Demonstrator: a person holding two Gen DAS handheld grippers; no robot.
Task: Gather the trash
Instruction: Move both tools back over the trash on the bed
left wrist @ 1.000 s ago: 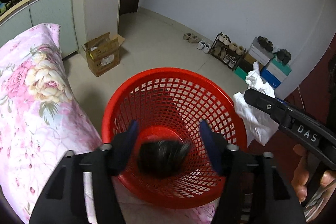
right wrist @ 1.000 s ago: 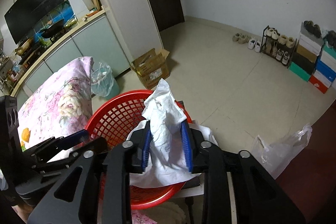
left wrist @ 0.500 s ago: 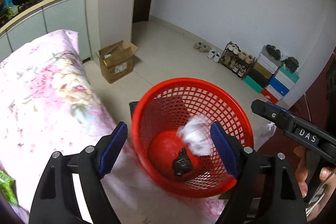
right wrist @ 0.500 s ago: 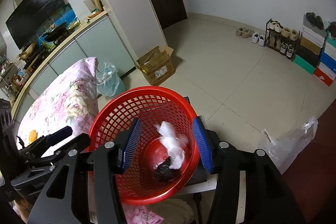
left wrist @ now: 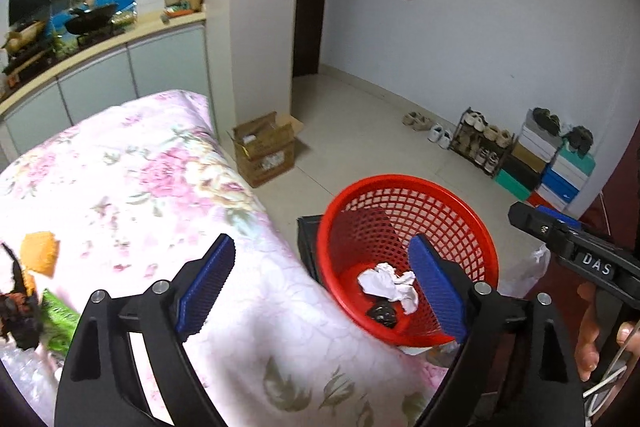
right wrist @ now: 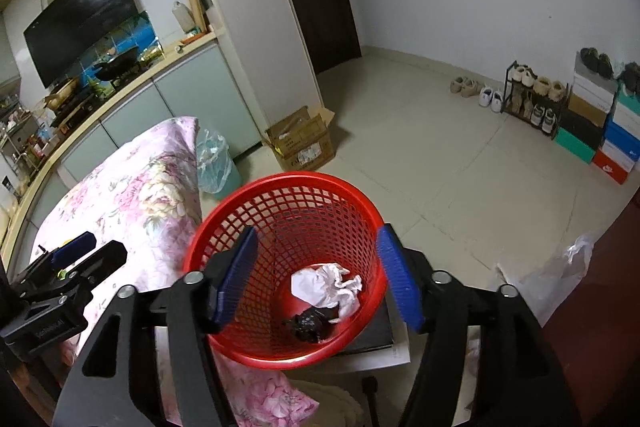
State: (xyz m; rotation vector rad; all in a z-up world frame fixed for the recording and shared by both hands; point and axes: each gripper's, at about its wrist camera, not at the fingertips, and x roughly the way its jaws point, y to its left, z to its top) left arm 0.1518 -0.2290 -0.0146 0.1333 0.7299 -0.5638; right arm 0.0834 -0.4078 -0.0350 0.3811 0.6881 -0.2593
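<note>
A red mesh basket (right wrist: pixel 224 227) (left wrist: pixel 486 247) stands on a low stand beside the floral-covered table. Inside lie a crumpled white tissue (right wrist: pixel 324 287) (left wrist: pixel 386 285) and a small black wad (right wrist: pixel 308 325) (left wrist: pixel 382 313). My right gripper (right wrist: pixel 316 277) is open and empty above the basket's mouth. My left gripper (left wrist: pixel 324 285) is open and empty over the table's edge, left of the basket. More trash lies on the cloth at far left: an orange wrapper (left wrist: pixel 38 253), a green wrapper (left wrist: pixel 60 321) and a dark scrap (left wrist: pixel 18 311).
The pink floral cloth (left wrist: pixel 132 183) covers the table. A cardboard box (left wrist: pixel 266 149) sits on the floor, a lined bin (right wrist: pixel 214 163) stands by the table, a clear plastic bag (right wrist: pixel 560 275) lies at right. A shoe rack and shoe boxes (right wrist: pixel 600 115) line the wall.
My right gripper opened and dropped the white tissue into the basket. My left gripper let the black wad fall in, then opened wide and moved left over the table.
</note>
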